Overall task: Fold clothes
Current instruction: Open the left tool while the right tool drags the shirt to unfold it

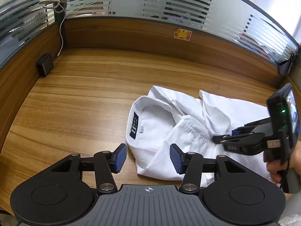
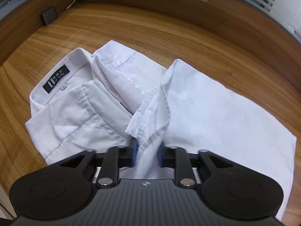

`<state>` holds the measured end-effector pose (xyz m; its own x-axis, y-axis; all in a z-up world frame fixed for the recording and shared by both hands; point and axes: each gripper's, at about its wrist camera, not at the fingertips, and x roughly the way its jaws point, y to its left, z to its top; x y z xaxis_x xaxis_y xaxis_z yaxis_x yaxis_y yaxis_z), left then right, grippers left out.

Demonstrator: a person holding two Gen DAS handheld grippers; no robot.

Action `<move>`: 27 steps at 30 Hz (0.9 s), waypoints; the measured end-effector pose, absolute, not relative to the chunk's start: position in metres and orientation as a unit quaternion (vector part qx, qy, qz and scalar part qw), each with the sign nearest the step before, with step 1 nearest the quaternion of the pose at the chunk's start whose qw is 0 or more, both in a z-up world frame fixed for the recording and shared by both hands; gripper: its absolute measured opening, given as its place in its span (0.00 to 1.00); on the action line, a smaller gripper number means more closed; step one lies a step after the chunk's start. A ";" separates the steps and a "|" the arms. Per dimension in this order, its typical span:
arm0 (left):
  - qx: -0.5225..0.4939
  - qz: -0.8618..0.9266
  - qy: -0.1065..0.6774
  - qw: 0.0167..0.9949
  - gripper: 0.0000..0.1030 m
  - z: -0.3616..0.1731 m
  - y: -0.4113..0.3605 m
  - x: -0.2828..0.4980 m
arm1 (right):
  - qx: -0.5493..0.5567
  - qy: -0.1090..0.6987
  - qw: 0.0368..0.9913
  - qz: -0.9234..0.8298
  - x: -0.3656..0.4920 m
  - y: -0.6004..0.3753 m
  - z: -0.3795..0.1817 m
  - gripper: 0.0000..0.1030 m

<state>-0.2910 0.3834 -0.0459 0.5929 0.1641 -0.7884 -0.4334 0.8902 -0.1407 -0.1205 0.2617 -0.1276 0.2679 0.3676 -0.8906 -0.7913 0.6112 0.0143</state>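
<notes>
Nearest the left wrist camera, the left gripper (image 1: 147,158) is hovering with its blue pads (image 1: 119,157) standing apart, nothing between them but the near edge of the white shirt (image 1: 169,130) and bare wood. The right gripper (image 2: 146,153) is pinching a bunched fold of the shirt's fabric, its pads pressed together on the cloth (a person's hand (image 1: 276,167) is gripping its handle at the right edge of the left view). The wooden desk (image 1: 84,94) is stretching away under both, its grain running crosswise. The shirt is lying partly folded on the desk's right half, collar and black neck label (image 2: 56,81) turned towards the left, sleeves tucked over the front. Farther off, a small black box (image 1: 44,65) is sitting by the left partition, a white cable (image 1: 61,35) is hanging down beside it, and a red-and-gold sticker (image 1: 182,34) is showing on the wooden back panel below striped frosted glass (image 1: 150,0).
</notes>
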 end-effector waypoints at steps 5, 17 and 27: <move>-0.178 0.173 0.427 0.870 0.52 -0.049 0.384 -0.283 | -0.185 0.473 0.779 0.368 -0.108 0.233 -0.106 0.03; -0.171 0.131 0.437 0.873 0.52 -0.050 0.346 -0.246 | -0.118 0.456 0.833 0.290 -0.073 0.102 -0.038 0.03; -0.163 0.130 0.451 0.868 0.53 -0.055 0.279 -0.213 | -0.119 0.458 0.848 0.239 -0.047 -0.022 -0.018 0.03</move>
